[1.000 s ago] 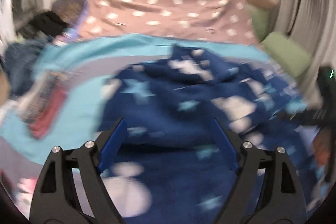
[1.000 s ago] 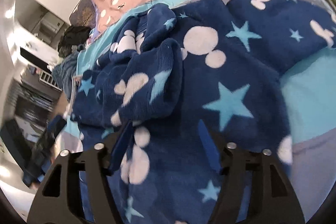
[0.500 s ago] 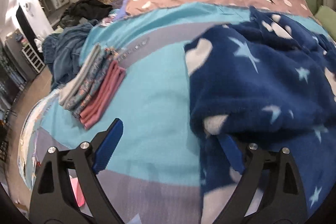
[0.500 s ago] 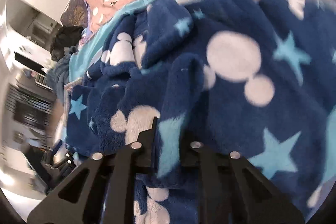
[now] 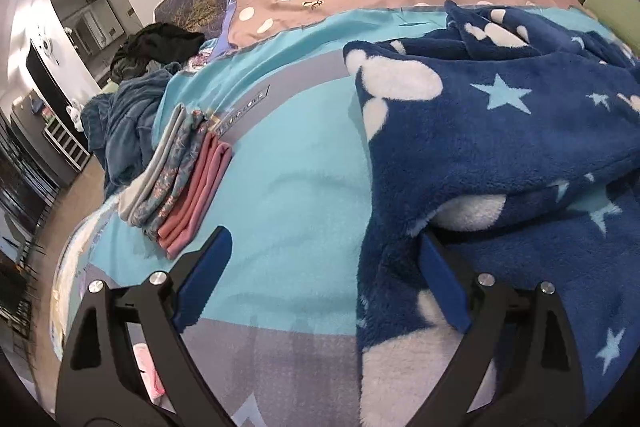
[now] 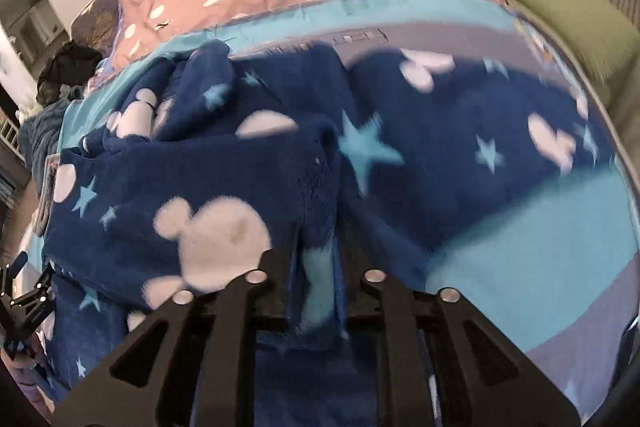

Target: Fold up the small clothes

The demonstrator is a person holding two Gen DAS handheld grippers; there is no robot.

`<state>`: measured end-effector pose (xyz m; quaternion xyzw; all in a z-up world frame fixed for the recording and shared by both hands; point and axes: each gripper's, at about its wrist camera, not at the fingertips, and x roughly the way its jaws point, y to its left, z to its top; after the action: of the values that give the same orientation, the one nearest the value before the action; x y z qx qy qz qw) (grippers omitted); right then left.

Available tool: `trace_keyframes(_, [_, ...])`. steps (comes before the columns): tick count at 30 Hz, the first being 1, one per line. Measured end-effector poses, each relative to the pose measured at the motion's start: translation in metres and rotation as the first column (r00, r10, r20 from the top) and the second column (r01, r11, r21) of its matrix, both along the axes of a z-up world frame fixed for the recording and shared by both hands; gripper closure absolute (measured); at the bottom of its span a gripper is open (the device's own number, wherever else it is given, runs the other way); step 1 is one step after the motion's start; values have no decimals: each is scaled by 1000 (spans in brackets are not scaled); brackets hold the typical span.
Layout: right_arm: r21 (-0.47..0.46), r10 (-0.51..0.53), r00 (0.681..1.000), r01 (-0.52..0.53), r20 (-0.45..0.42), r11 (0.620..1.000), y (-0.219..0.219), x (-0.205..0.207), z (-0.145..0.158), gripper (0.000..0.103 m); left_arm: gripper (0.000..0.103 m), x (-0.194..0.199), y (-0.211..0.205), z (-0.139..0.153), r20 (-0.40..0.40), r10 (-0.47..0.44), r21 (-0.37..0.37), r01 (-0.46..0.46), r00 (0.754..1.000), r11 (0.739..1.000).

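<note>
Gathering looks like the step: the right gripper [image 6: 316, 259] pinches a fold of the blue fleece garment [image 5: 500, 131], heaped ahead of it on the bed [image 5: 288, 187]. The left gripper [image 5: 324, 263] gapes wide, its right finger under the hem; next it should clamp there.

right gripper [image 6: 316, 263] is now clamping a fold of the fleece garment [image 6: 224, 187], lifting it | left gripper [image 5: 324, 267] is swinging left, spread wide at the garment's edge
</note>
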<state>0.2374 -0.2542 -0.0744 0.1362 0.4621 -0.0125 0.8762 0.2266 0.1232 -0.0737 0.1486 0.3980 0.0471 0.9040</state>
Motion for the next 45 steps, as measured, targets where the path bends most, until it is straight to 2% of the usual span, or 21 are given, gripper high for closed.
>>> trace_keyframes(2, [20,-36,998,36,44,999,-9,-12,4,67,9,-5,5,3,-5,-1,-26,0,1000,1000])
trace_keyframes(5, [30,-37,993,34,113,999,-15,-29,24,67,14,-17,12,19,37,17,-64,-15,999,998])
trace_keyframes(7, [30,14,989,-18,150,999,-10,-37,37,67,30,-27,15,38,77,-1,-159,13,997,987])
trace_keyframes(9, [32,85,981,-92,174,995,5,-41,45,71,67,-31,16,54,95,-21,-276,47,995,960])
trace_keyframes(11, [93,172,971,-189,165,978,23,-39,40,74,76,-23,11,64,93,-55,-395,88,994,914])
trace_keyframes(13, [162,196,972,-216,132,963,33,-32,28,74,76,-4,-4,60,80,-104,-441,129,991,888])
trace_keyframes(14, [177,190,975,-208,113,962,37,-29,22,74,76,5,-10,54,65,-112,-432,129,992,893])
trace_keyframes(17, [90,129,992,-128,3,988,41,-16,-9,80,72,46,-26,1,-90,-40,-246,17,995,969])
trace_keyframes(18, [97,123,992,-123,5,988,39,-14,-18,80,54,49,-25,-11,-108,-24,-239,-3,994,971])
trace_keyframes(20, [128,124,991,-129,46,983,34,-20,-16,80,29,48,-15,-18,-63,55,-231,-68,997,971])
trace_keyframes(23, [149,107,990,-119,87,982,20,-34,-1,76,30,41,-9,-12,-41,56,-256,-65,998,965])
trace_keyframes(25, [171,50,991,-71,121,983,-4,-46,7,67,38,35,-9,-8,-19,43,-274,-46,999,961])
trace_keyframes(26, [181,4,992,-27,130,983,-18,-50,9,61,47,32,-9,-4,-4,34,-279,-34,999,960])
trace_keyframes(27, [192,-61,989,34,136,981,-38,-54,8,61,58,28,-11,2,19,26,-282,-19,999,959])
trace_keyframes(29, [227,-220,968,189,118,955,-86,-64,2,61,65,20,-18,18,96,4,-292,24,995,956])
trace_keyframes(32, [332,-446,894,410,37,849,-157,-81,-19,61,73,15,-34,43,164,-64,-314,114,984,943])
trace_keyframes(33, [390,-507,862,466,2,794,-183,-87,-29,61,74,15,-43,47,169,-86,-313,136,982,940])
trace_keyframes(36, [471,-595,802,543,-48,695,-223,-95,-51,61,81,23,-65,47,143,-148,-312,186,979,932])
trace_keyframes(39, [486,-652,756,593,-62,642,-245,-98,-64,61,85,47,-77,23,52,-127,-283,137,990,949])
trace_keyframes(43, [524,-691,718,622,-86,582,-271,-96,-78,59,85,71,-60,-17,-10,-28,-130,26,1000,991])
trace_keyframes(45, [532,-693,715,621,-86,575,-276,-93,-80,55,85,72,-41,-16,-16,-25,-248,20,1000,969])
